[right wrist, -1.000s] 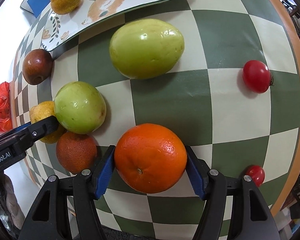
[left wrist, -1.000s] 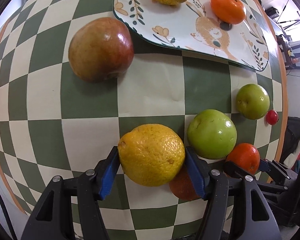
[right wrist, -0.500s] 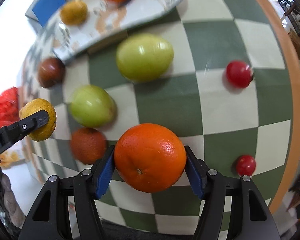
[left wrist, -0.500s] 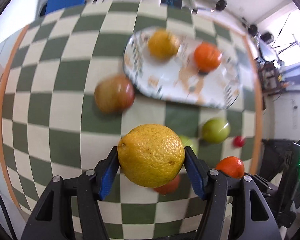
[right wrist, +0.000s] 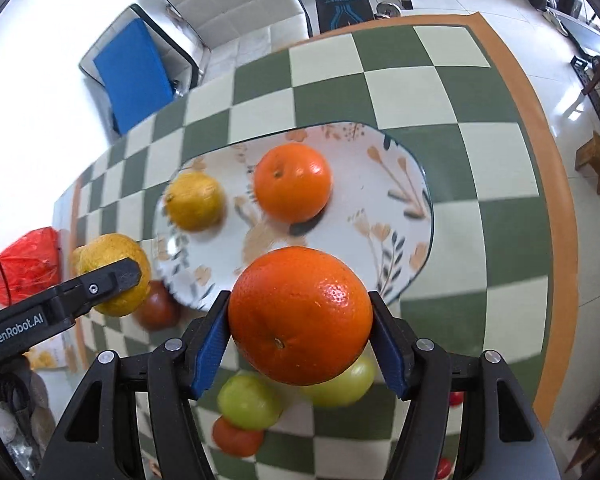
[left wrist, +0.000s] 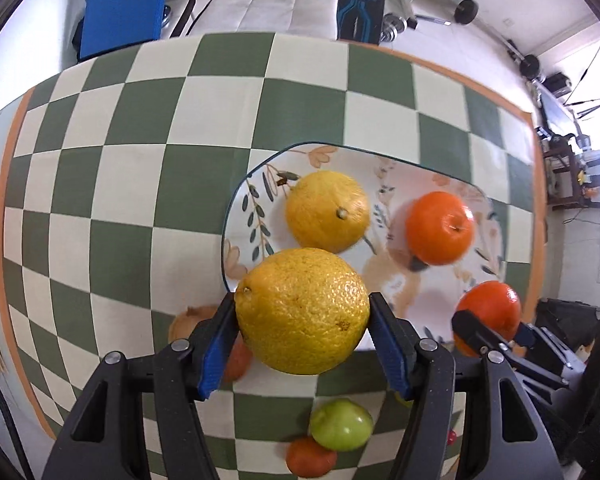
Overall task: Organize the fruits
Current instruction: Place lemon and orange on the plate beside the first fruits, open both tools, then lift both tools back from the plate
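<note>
My left gripper (left wrist: 302, 334) is shut on a yellow orange (left wrist: 302, 310) and holds it in the air over the near left edge of the floral plate (left wrist: 400, 292). My right gripper (right wrist: 299, 334) is shut on an orange (right wrist: 300, 314) and holds it above the near edge of the plate (right wrist: 364, 216). The plate holds a yellow orange (left wrist: 327, 211) and an orange (left wrist: 439, 227). The right gripper's orange (left wrist: 489, 312) shows in the left wrist view. The left gripper's yellow orange (right wrist: 112, 274) shows in the right wrist view.
On the checkered tablecloth (left wrist: 140, 160) below the grippers lie green fruits (right wrist: 249, 402) (right wrist: 340, 384), a small orange (right wrist: 236, 438), a red-brown apple (right wrist: 156, 308) and cherry tomatoes (right wrist: 444, 467). A red bag (right wrist: 26, 264) lies at the far left. A blue chair (right wrist: 134, 70) stands beyond the table.
Both grippers have lifted their fruits off the table and moved forward over the plate. The fruits left on the cloth now lie under and behind the fingers.
</note>
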{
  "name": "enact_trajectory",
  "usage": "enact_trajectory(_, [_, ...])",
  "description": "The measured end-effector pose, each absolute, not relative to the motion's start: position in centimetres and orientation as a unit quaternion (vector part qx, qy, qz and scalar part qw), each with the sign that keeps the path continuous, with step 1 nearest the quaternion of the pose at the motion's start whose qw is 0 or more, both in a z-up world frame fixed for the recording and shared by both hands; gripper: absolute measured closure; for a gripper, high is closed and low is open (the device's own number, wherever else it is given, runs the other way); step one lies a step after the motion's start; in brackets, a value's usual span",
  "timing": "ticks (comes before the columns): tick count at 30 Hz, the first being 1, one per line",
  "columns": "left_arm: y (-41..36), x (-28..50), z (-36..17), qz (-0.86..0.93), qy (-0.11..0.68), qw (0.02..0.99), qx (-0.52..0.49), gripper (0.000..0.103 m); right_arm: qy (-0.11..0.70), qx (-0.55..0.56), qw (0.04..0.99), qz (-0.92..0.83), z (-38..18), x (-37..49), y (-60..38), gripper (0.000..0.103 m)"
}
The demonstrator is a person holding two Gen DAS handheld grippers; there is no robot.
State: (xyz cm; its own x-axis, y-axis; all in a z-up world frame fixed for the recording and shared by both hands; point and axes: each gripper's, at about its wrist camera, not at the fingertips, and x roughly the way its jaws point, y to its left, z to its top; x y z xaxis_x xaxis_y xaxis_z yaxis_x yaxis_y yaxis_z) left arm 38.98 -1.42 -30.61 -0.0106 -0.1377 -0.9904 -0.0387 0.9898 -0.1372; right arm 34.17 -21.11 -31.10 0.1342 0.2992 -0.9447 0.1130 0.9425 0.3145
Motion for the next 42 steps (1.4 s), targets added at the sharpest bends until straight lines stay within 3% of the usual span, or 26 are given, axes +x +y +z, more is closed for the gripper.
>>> enact_trajectory(9, [-0.4, 40.1, -34.0, -0.021, 0.735, 0.675, -0.055, 0.041, 0.699, 0.115, 0.704, 0.044, -37.3, 38.5, -22.0, 0.035])
enact_trajectory(16, [0.4, 39.8, -34.4, -0.017, 0.739, 0.670, -0.066, 0.041, 0.710, 0.112, 0.693, 0.048, -37.9, 39.3, -21.7, 0.030])
enact_trajectory(18, [0.4, 39.6, -33.8, -0.016, 0.734, 0.675, -0.067, 0.036, 0.708, 0.126, 0.693, 0.049, -37.5, 39.1, -22.0, 0.011])
enact_trajectory(21, [0.6, 39.3, -32.7, -0.007, 0.725, 0.686, -0.061, 0.017, 0.704, 0.124, 0.698, 0.035, -36.9, 39.0, -22.1, 0.009])
enact_trajectory(22, [0.7, 39.3, -32.4, -0.003, 0.721, 0.691, -0.058, 0.015, 0.704, 0.124, 0.698, 0.032, -36.7, 39.0, -22.1, 0.009])
enact_trajectory(42, [0.8, 31.7, -24.8, 0.025, 0.633, 0.773, -0.013, 0.014, 0.637, 0.069, 0.768, -0.003, -27.3, 31.8, -22.2, 0.006])
